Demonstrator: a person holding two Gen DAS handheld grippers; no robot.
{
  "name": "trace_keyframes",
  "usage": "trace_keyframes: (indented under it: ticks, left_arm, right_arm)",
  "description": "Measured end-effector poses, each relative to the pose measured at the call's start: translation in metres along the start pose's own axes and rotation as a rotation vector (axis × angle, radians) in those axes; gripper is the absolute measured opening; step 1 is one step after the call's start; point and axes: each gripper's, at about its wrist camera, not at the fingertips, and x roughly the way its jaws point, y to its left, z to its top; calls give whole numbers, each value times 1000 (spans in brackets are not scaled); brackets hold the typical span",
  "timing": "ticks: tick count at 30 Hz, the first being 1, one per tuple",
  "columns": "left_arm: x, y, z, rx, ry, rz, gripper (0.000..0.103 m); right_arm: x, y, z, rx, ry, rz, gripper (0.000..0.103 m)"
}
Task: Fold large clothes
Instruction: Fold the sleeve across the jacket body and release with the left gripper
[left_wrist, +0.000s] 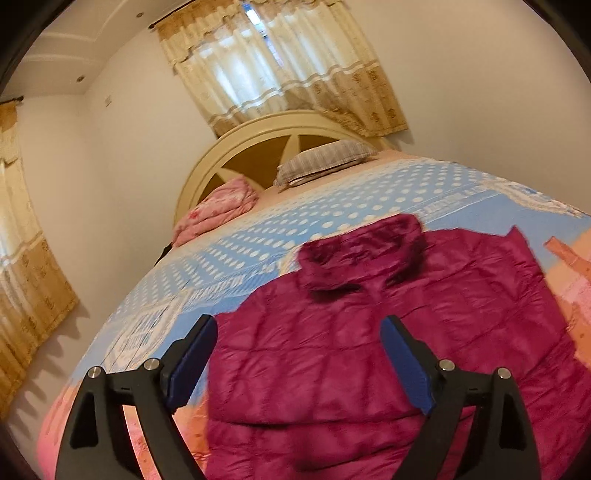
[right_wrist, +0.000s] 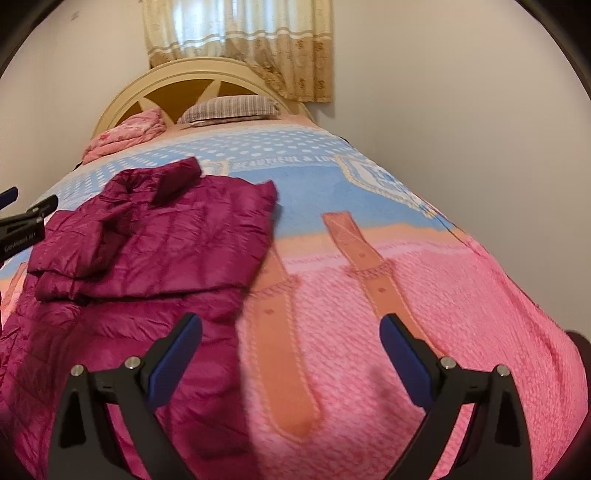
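A magenta quilted puffer jacket (left_wrist: 351, 350) lies flat on the bed, hood (left_wrist: 362, 254) toward the headboard. In the right wrist view the jacket (right_wrist: 147, 258) lies at left, with its sleeves folded across the body. My left gripper (left_wrist: 299, 325) is open and empty, hovering over the jacket's lower part. My right gripper (right_wrist: 291, 325) is open and empty above the bedspread, just right of the jacket's edge. The left gripper's fingers (right_wrist: 33, 210) show at the far left edge of the right wrist view.
The bed has a blue, polka-dot and pink bedspread (right_wrist: 406, 295). A striped pillow (left_wrist: 325, 162) and a folded pink blanket (left_wrist: 218, 210) lie by the rounded headboard (left_wrist: 229, 147). Curtains (left_wrist: 280, 62) hang behind; walls are on both sides of the bed.
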Motion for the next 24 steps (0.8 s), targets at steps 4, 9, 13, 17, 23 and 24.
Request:
trace_keyframes:
  ticks: [4, 9, 13, 17, 23, 24]
  left_arm:
    - [14, 34, -24, -30, 56, 50, 90]
    - [34, 70, -55, -72, 137, 90, 90]
    - [50, 95, -73, -124, 207, 104, 90]
    - [63, 115, -87, -166, 257, 122, 90]
    - [77, 138, -101, -241, 326, 99, 90]
    - [78, 140, -103, -248, 333, 94, 90]
  right_arm:
    - [7, 29, 16, -36, -3, 31, 99]
    - [20, 73, 40, -57, 4, 103, 99]
    - [34, 114, 58, -80, 25, 155, 99]
    - [54, 146, 69, -93, 59, 196, 99]
    - [96, 169, 68, -91, 196, 232, 29]
    - [97, 168, 66, -87, 201, 231, 27]
